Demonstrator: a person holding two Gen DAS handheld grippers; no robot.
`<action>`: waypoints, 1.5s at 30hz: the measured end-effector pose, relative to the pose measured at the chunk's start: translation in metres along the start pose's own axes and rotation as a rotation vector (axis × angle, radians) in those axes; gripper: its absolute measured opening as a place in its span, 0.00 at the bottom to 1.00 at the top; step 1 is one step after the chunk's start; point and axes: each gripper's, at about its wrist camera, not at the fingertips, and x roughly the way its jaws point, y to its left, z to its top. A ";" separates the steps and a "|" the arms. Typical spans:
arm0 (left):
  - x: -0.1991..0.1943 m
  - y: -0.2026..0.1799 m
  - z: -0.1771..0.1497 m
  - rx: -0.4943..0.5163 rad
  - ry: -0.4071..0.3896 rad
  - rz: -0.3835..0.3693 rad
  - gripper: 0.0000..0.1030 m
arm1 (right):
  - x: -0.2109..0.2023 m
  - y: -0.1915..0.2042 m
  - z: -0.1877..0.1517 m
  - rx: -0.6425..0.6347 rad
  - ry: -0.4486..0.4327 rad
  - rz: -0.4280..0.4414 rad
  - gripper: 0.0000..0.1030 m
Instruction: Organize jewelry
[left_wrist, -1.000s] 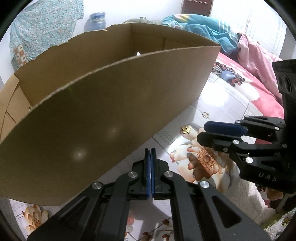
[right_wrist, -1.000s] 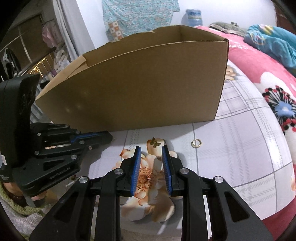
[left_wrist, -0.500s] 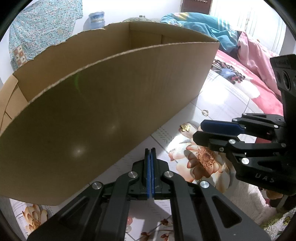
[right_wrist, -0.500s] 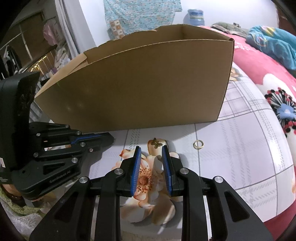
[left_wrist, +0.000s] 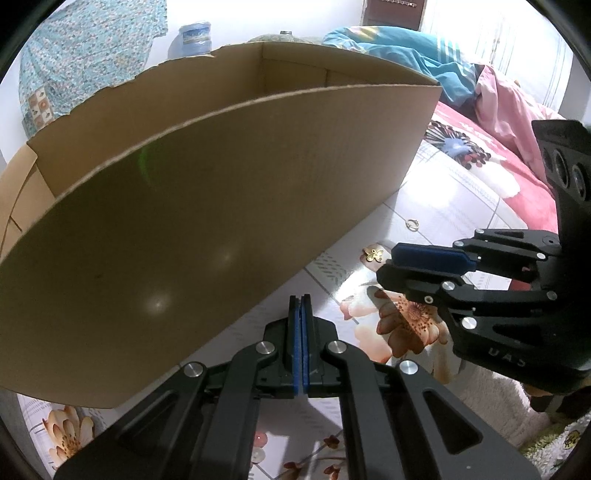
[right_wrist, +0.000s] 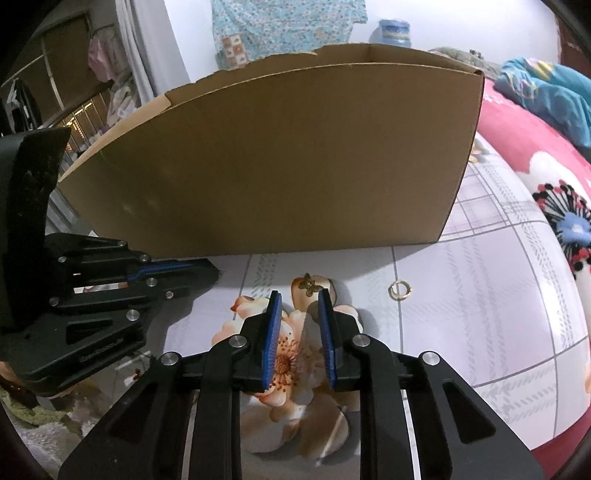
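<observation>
**Butterfly charm just ahead of the right tool**

A tall, smooth corrugated cardboard box (right_wrist: 280, 162) fills the upper centre, standing on a glossy floral bedsheet (right_wrist: 480, 295). The small gold butterfly charm (right_wrist: 308, 285) lies flat just beyond the right tool (right_wrist: 297, 299), whose blue ribbed pads have just been closing, nothing between them. A thin gold ring (right_wrist: 399, 289) lies right of it. The left tool (left_wrist: 300, 301) is pressed together, empty.

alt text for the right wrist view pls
The right hand-held gripper points down at a floral bedsheet, jaws apart and just narrowed, with a small gold butterfly charm lying just beyond its tips. A gold ring lies to the right, a big open cardboard box stands behind, and the left hand-held gripper rests shut at left.
</observation>
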 end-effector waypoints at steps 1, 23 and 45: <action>0.000 0.000 0.000 0.000 0.000 0.000 0.01 | 0.000 0.000 0.001 -0.005 -0.002 -0.003 0.17; -0.002 0.002 0.000 -0.008 -0.001 -0.009 0.01 | 0.013 0.016 0.007 -0.102 -0.029 -0.083 0.16; -0.001 0.003 0.000 -0.008 -0.002 -0.010 0.01 | 0.014 0.010 0.013 -0.095 -0.031 -0.076 0.09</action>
